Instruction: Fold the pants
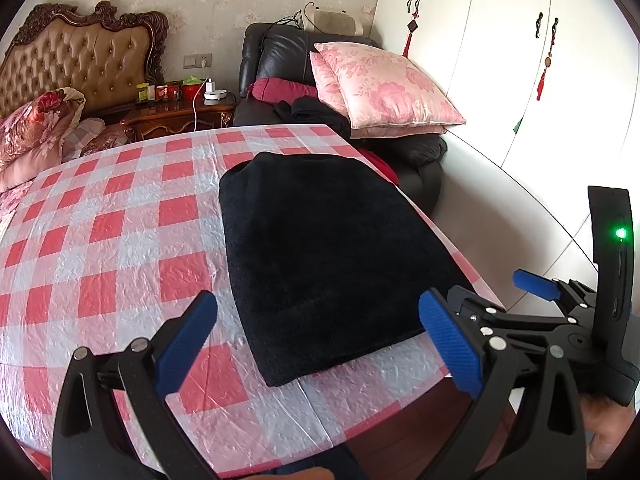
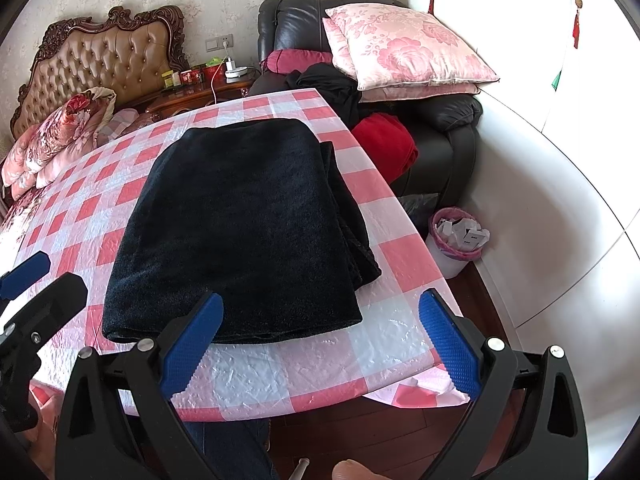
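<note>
The black pants [image 1: 324, 256] lie folded into a thick rectangle on the red-and-white checked table [image 1: 120, 240], near its right side. In the right wrist view the pants [image 2: 244, 228] show stacked layers along their right edge. My left gripper [image 1: 318, 340] hovers open over the table's near edge, just in front of the pants, holding nothing. My right gripper [image 2: 320, 344] is open too, at the near edge in front of the pants, empty. The right gripper's body [image 1: 560, 304] shows at the right of the left wrist view, and the left gripper's blue fingertip [image 2: 24, 274] at the left of the right wrist view.
A black leather armchair [image 2: 440, 120] piled with pink pillows [image 2: 408, 48] and dark and red clothes stands beyond the table's far right corner. A pink-lined bin [image 2: 456, 240] sits on the floor to the right. A bed with a tufted headboard [image 1: 80, 60] and a nightstand [image 1: 180, 116] are at the far left.
</note>
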Demonstrator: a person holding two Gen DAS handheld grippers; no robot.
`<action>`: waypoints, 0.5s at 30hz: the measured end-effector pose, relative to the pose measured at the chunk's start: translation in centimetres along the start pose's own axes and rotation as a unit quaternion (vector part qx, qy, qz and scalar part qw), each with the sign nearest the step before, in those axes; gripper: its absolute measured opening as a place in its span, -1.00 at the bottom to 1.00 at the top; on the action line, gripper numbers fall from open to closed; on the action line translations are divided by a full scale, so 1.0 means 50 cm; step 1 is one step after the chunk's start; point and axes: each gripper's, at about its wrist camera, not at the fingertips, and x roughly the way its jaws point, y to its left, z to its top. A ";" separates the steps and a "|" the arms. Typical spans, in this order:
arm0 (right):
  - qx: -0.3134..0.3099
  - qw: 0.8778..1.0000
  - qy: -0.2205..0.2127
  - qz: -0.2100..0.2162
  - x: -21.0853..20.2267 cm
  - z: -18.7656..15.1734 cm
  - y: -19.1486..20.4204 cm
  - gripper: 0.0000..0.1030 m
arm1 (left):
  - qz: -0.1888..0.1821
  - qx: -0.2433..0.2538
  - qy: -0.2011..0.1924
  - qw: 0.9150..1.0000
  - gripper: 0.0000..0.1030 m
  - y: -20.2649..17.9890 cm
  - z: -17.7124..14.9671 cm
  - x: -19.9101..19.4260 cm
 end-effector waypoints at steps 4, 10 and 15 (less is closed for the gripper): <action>0.000 1.000 0.000 0.000 0.000 0.001 -0.001 0.85 | 0.002 -0.001 0.000 1.000 0.97 0.000 0.000 0.001; 0.000 1.000 0.000 0.000 0.001 0.001 -0.001 0.85 | 0.005 -0.002 -0.005 1.000 0.97 0.000 0.000 0.003; 0.005 1.000 0.002 -0.002 0.001 -0.003 -0.006 0.85 | -0.011 -0.006 -0.001 1.000 0.97 -0.003 0.004 0.022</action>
